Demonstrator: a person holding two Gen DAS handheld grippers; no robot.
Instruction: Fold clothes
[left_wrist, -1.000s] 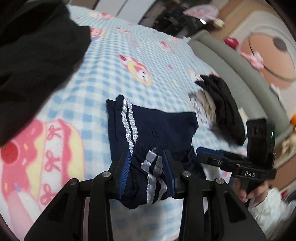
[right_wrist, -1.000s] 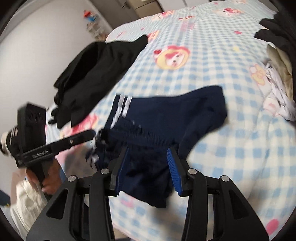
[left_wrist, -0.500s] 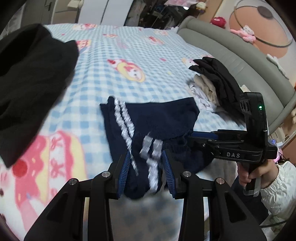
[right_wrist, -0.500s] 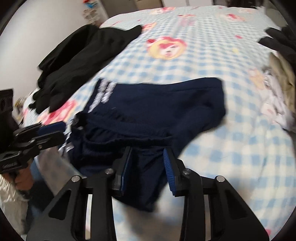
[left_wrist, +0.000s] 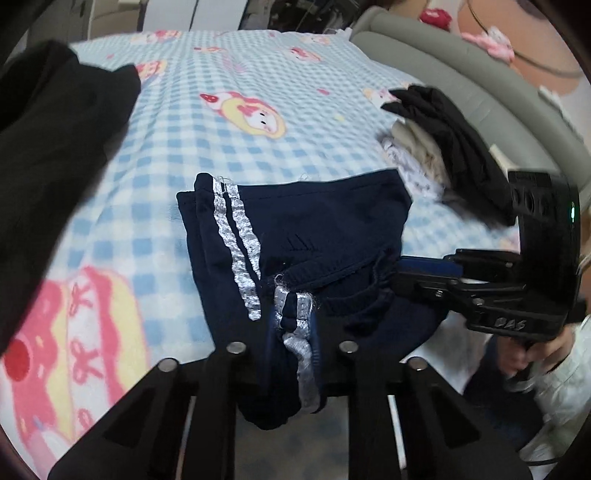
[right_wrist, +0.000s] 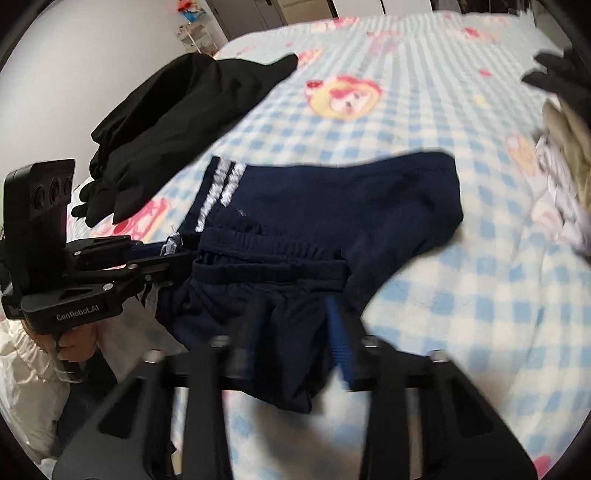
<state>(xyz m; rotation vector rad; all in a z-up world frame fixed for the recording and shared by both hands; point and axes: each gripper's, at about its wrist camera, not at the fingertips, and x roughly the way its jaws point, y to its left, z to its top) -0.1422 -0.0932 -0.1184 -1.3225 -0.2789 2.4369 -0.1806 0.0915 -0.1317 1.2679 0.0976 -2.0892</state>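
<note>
Navy shorts (left_wrist: 325, 225) with two silver side stripes lie over the near edge of the bed; they also show in the right wrist view (right_wrist: 351, 206). My left gripper (left_wrist: 291, 325) is shut on the striped end of the waistband. My right gripper (right_wrist: 291, 317) is shut on the other end of the elastic waistband, which bunches between the jaws. Both hold the waistband lifted just off the bed edge, with the legs still flat on the blanket. Each gripper shows in the other's view, the right one (left_wrist: 424, 273) and the left one (right_wrist: 162, 254).
The bed has a blue checked blanket (left_wrist: 229, 147) with cartoon prints. A black garment (left_wrist: 55, 140) lies to the left, also in the right wrist view (right_wrist: 177, 110). A pile of black, beige and white clothes (left_wrist: 443, 147) sits to the right by a grey headboard (left_wrist: 480, 85).
Both grippers pulled back toward the bed's near edge with the waistband, drawing the shorts flatter and straighter. The left jaws closed tighter on the striped end.
</note>
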